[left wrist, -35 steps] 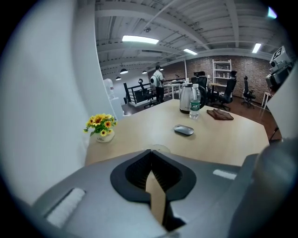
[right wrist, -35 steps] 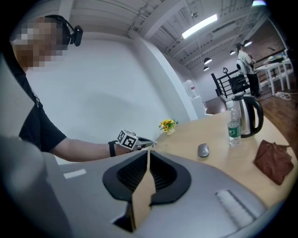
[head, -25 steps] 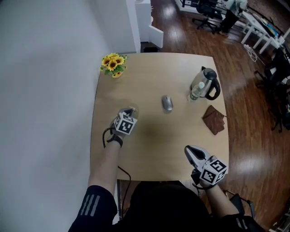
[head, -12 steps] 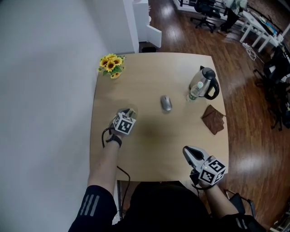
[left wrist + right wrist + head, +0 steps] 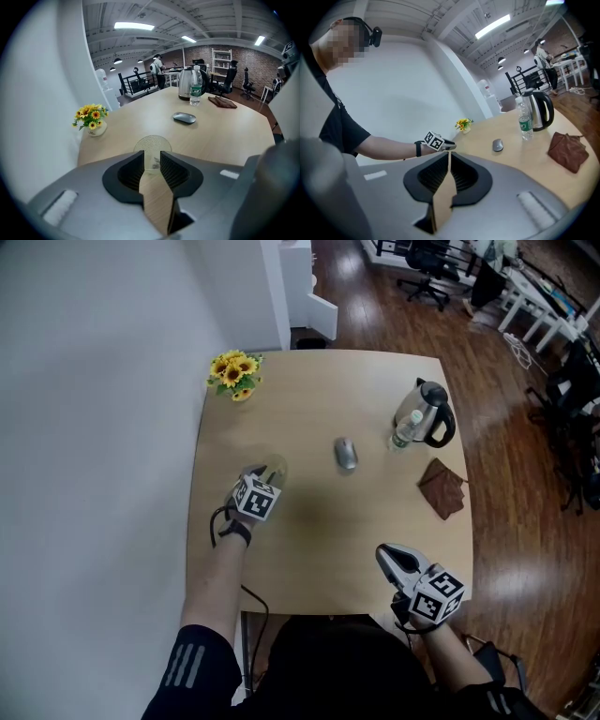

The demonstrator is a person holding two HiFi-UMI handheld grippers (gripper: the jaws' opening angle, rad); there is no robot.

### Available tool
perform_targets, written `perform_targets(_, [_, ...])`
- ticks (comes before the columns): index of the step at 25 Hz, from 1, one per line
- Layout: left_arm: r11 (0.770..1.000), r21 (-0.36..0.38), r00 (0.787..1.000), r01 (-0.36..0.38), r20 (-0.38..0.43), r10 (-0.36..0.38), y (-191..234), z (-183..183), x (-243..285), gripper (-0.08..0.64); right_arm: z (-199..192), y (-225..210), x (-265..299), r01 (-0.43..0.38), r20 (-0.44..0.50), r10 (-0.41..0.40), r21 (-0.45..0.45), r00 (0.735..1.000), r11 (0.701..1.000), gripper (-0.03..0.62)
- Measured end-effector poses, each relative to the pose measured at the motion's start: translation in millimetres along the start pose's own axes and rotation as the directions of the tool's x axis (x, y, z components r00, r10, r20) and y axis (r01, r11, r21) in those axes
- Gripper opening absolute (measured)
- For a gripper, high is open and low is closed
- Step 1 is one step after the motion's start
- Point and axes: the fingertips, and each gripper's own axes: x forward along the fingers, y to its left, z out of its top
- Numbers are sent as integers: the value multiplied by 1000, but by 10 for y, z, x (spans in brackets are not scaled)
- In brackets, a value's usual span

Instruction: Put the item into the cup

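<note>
1. Left tongs (image 5: 152, 158) opening, pads clear of the clear glass cup (image 5: 152, 143) standing at their tips on the counter (image 5: 220, 136).
2. Small dark item (image 5: 154, 162) shows inside cup; kind unclear.
3. Right tongs (image 5: 449, 157) closed, empty.

Table (image 5: 319, 531) with cup (image 5: 152, 146), mouse (image 5: 346, 454), kettle (image 5: 429, 414)

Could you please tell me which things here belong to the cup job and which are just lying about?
Job: clear cup; small dark item inside it, hard to make out; left gripper, jaws opening, cup just beyond their tips, ungripped.
Lying about: mouse, kettle, water bottle, brown cloth, sunflowers.
</note>
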Motion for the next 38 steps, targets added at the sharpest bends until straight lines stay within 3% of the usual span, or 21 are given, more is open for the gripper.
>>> perform_targets(4, [1000,-7,1000,12,19,-12,-21,28,-66,101,7,6,-6,-2,8,3,-3,1000,1000,25])
perform_targets(8, [999,5,994,33,101,-33,-65,239,-261,101,53,45,8,-10,20,10,-14,1000,1000,25])
perform_targets(13, [998,-32,975,61,217,-52,-154,437,-621,101,115,111,28,-14,34,15,-30,999,999,25])
perform_targets(18, [992,-21,940,127,321,-114,-460,515,-1094,101,125,276,58,-25,41,27,-45,999,999,25])
perform_targets(23, [978,-19,909,207,373,-185,-857,352,-1553,104,12,481,85,-40,49,43,-57,998,998,25])
perform_targets(27, [968,28,887,251,395,-242,-1233,115,-1881,104,-43,636,35,-28,59,31,-58,998,998,25])
perform_targets(38, [947,-68,876,314,407,-261,-2016,-480,-2493,115,-259,937,-307,-56,37,60,-102,998,993,25])
